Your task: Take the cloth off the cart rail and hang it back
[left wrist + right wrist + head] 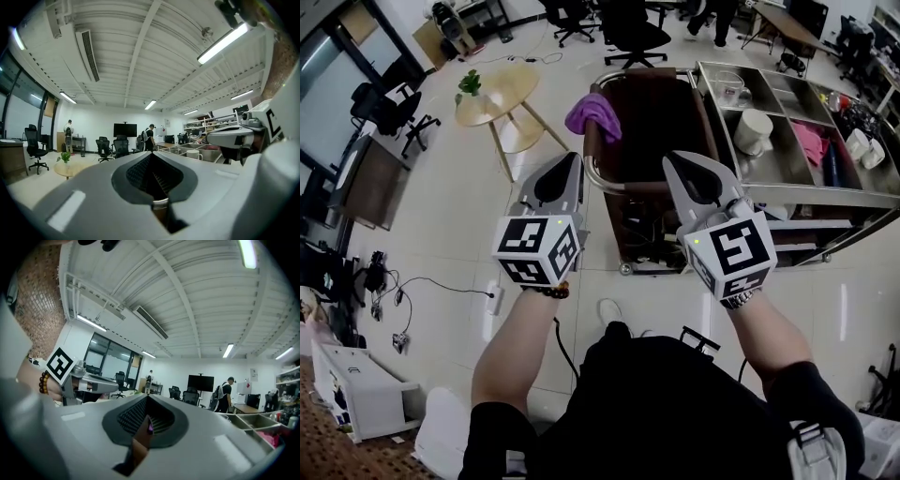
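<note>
A purple cloth (592,114) hangs bunched over the far left corner of the metal rail (591,169) of a brown cart (649,122) in the head view. My left gripper (574,157) is held up in front of the cart's near left corner, short of the cloth, its jaws shut with nothing between them. My right gripper (668,157) is level beside it over the cart's near edge, also shut and empty. In the left gripper view the left gripper (151,154) has its closed jaws pointing into the room, as does the right gripper (146,398) in its own view.
A round wooden table (497,94) with a small plant stands left of the cart. A steel counter (797,192) with sinks, a white bowl (755,129) and a pink cloth (811,141) runs along the right. Office chairs (633,33) stand behind. Cables (394,300) lie on the floor at left.
</note>
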Demonstrator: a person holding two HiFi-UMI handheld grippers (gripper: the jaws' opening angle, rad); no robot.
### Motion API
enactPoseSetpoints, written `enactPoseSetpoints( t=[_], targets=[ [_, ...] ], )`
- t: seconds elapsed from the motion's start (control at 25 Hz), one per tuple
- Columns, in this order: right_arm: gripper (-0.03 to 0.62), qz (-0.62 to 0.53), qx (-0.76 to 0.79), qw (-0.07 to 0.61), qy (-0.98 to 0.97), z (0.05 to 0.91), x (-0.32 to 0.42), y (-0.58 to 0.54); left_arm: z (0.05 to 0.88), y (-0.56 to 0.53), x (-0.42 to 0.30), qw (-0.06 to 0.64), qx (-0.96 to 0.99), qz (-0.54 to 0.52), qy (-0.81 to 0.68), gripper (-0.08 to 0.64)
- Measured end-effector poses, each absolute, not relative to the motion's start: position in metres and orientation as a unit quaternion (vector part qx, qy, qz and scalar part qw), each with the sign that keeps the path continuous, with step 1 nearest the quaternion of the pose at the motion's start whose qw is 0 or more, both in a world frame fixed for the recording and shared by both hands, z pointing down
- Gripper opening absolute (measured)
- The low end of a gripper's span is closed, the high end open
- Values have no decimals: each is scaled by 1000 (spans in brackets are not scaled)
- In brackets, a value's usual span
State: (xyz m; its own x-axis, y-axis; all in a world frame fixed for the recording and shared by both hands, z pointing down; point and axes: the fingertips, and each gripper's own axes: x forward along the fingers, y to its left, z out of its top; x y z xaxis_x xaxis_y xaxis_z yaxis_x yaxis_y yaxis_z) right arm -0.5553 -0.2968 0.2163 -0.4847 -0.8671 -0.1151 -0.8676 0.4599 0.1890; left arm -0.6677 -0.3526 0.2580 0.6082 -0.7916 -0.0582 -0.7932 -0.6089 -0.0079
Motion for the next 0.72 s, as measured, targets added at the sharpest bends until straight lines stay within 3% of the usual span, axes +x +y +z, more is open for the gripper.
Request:
enactPoseSetpoints(
  t=[0.72],
  targets=[
    [0, 120, -490, 20, 863, 231, -611, -238, 245, -258, -655, 94, -918, 19, 385, 3]
  ],
)
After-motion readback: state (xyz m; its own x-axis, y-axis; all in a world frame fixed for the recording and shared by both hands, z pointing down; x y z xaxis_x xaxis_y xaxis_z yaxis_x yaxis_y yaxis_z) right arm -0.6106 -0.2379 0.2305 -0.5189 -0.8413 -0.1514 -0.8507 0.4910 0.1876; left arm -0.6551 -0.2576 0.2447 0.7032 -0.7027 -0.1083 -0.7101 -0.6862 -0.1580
